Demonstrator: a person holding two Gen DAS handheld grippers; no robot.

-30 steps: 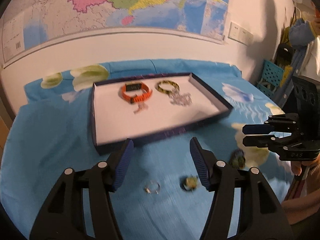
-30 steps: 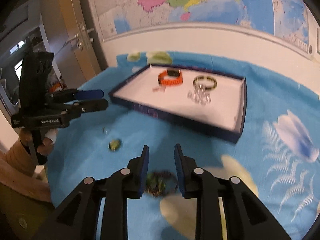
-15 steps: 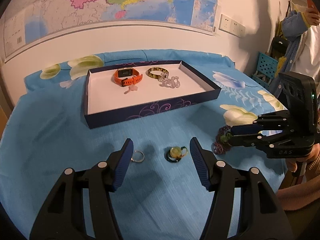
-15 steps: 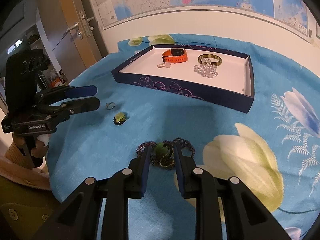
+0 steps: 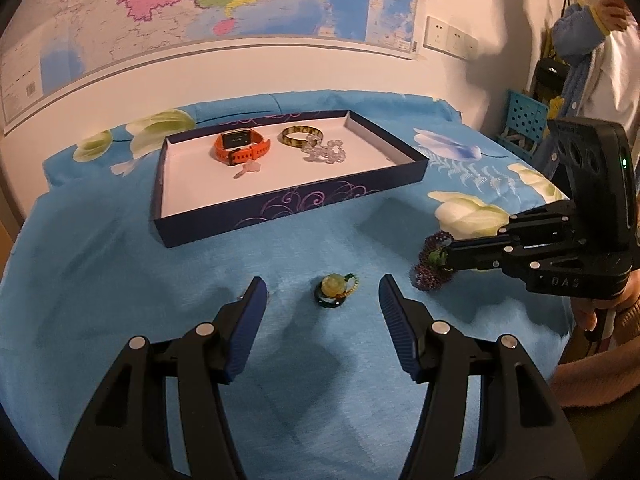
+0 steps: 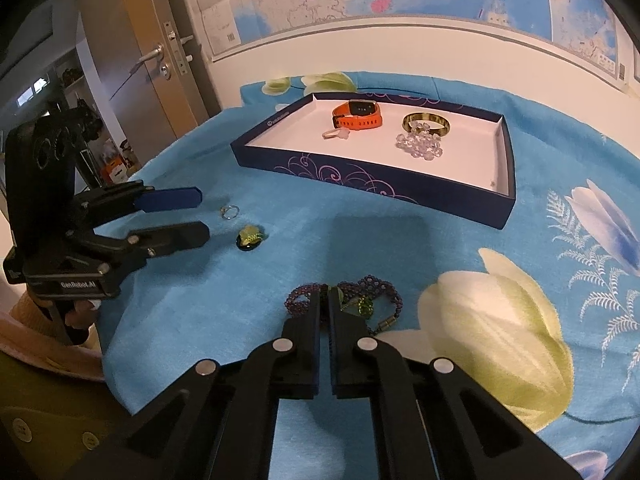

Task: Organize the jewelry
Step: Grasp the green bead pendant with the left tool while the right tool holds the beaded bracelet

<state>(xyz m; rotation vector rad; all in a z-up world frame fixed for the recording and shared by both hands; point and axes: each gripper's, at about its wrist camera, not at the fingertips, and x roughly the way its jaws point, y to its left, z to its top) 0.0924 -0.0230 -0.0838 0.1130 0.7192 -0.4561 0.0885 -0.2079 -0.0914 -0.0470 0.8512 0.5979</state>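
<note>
Where our right gripper [image 6: 324,300] closes on the purple beaded necklace [image 6: 376,289], its fingertips cover part of the strand, so we cannot make out exactly which section is pinched; the jaws stand nearly together with only a thin slit between them, clamped on the beads beside a green pendant [image 6: 362,306]; the remainder of the necklace lies on the blue flowered cloth [image 6: 248,312], and its small clasp [image 6: 385,325] trails toward the right finger. From the left wrist view the same necklace [image 5: 432,266] is half hidden behind the right gripper [image 5: 447,258]. Our left gripper [image 5: 320,294] is spread wide and grips nothing; its fingers frame a yellow-green pendant [image 5: 335,287] lying on the cloth [image 5: 120,280] between them, not touching either finger; a small silver ring [image 6: 229,211] is visible only from the right wrist view, just beside the far blue finger; in the left view that finger covers it. Farther back, well apart from both grippers, sits the dark blue tray [image 5: 280,210] with a white floor; inside lie an orange watch [image 5: 240,146], a small pale charm [image 5: 250,168] just in front of it, a dark gold bangle [image 5: 301,136] and a clear bead bracelet [image 5: 326,152] touching the bangle. A wall map [image 5: 200,4] is cut off by the frame; a person in a white coat [image 5: 600,60] stands at the right edge, only partly in view; a wooden door [image 6: 132,60] shows at the left.
</note>
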